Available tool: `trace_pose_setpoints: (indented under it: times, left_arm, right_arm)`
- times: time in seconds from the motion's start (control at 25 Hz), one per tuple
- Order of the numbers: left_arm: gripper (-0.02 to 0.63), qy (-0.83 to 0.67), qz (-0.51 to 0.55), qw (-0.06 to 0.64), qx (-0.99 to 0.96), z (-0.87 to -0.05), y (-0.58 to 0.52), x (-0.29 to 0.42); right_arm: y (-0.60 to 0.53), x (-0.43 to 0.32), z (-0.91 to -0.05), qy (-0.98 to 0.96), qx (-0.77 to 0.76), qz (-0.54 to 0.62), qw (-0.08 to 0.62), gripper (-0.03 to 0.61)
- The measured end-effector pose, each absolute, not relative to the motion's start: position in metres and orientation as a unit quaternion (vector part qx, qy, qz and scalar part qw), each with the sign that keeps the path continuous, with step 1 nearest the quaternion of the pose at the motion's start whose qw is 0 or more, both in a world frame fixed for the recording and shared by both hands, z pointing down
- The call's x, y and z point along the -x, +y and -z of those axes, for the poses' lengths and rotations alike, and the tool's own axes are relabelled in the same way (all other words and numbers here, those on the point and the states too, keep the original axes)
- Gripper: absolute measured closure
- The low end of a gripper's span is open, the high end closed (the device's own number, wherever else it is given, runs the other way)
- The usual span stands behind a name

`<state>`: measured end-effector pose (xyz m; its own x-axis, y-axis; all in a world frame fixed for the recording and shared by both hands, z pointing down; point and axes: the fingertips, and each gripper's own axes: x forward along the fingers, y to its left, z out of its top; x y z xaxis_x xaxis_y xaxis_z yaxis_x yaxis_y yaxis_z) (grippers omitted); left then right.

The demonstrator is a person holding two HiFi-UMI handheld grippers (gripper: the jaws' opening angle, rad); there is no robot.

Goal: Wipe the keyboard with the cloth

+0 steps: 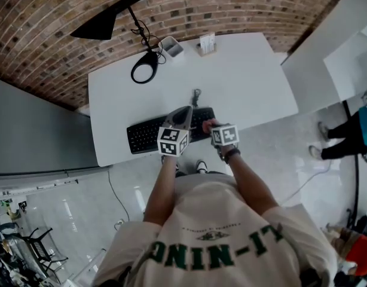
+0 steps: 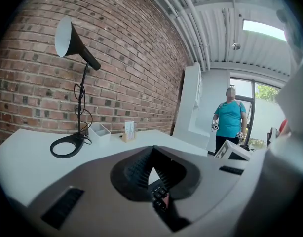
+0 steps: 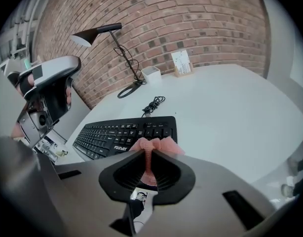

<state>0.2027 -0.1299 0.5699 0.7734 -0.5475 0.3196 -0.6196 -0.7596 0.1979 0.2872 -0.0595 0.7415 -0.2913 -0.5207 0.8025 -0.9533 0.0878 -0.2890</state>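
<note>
**Head view:** A person in a white printed T-shirt (image 1: 213, 232) stands at a white rectangular table (image 1: 249, 82), a two-jaw tool in each hand. A long black computer keyboard (image 1: 144, 137) lies along the table's near edge. The left gripper (image 1: 184, 111) reaches over the middle of the keyboard. The right gripper (image 1: 210, 126) holds a small pink cloth (image 1: 207, 124) at the keyboard's right end. A black desk lamp with a ring base (image 1: 144, 70) stands at the far edge, near a small white open box (image 1: 171, 46).

**Left gripper view:** The left gripper (image 2: 154, 151) has its ribbed jaws meeting at the tips, with nothing caught between them. Black keys show through the gap below. A person in a teal top (image 2: 229, 117) stands by a far doorway.

**Right gripper view:** The right gripper (image 3: 147, 152) is clamped on the pink cloth (image 3: 154, 144), which bunches out just beyond the tips. The cloth sits above the near right corner of the keyboard (image 3: 117, 132); whether it touches the keys cannot be told. A coiled black cable (image 3: 152, 104) lies on the table behind the keyboard.
</note>
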Motion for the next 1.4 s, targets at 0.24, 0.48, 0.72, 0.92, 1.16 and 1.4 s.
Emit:
trace_pose_setpoints:
  times: [0.24,0.48,0.72,0.92,1.16,1.4]
  left_arm:
    - [0.612,-0.317,-0.122,0.144,-0.929,-0.563,-0.116,-0.207]
    - [0.612,-0.328,-0.120,0.157,-0.924,-0.579,-0.115,-0.178]
    - [0.612,-0.341,-0.114,0.161,-0.919,-0.574,-0.127,-0.136]
    - [0.612,-0.373,-0.110,0.166,-0.906,-0.572,-0.141,-0.065]
    - [0.612,-0.420,-0.114,0.167,-0.885,-0.576,-0.154,0.021]
    - [0.612,-0.456,-0.110,0.171,-0.866,-0.578,-0.156,0.088]
  right_arm:
    - [-0.058,-0.307,-0.737,-0.670,-0.564,-0.421,0.238,0.543]
    - [-0.058,-0.300,-0.744,-0.659,-0.578,-0.426,0.225,0.543]
    - [-0.082,-0.240,-0.723,-0.688,-0.553,-0.431,0.188,0.543]
    - [-0.094,-0.140,-0.705,-0.733,-0.491,-0.432,0.186,0.543]
    - [-0.093,-0.036,-0.715,-0.775,-0.405,-0.433,0.218,0.543]
    - [-0.086,0.039,-0.728,-0.793,-0.345,-0.434,0.255,0.543]
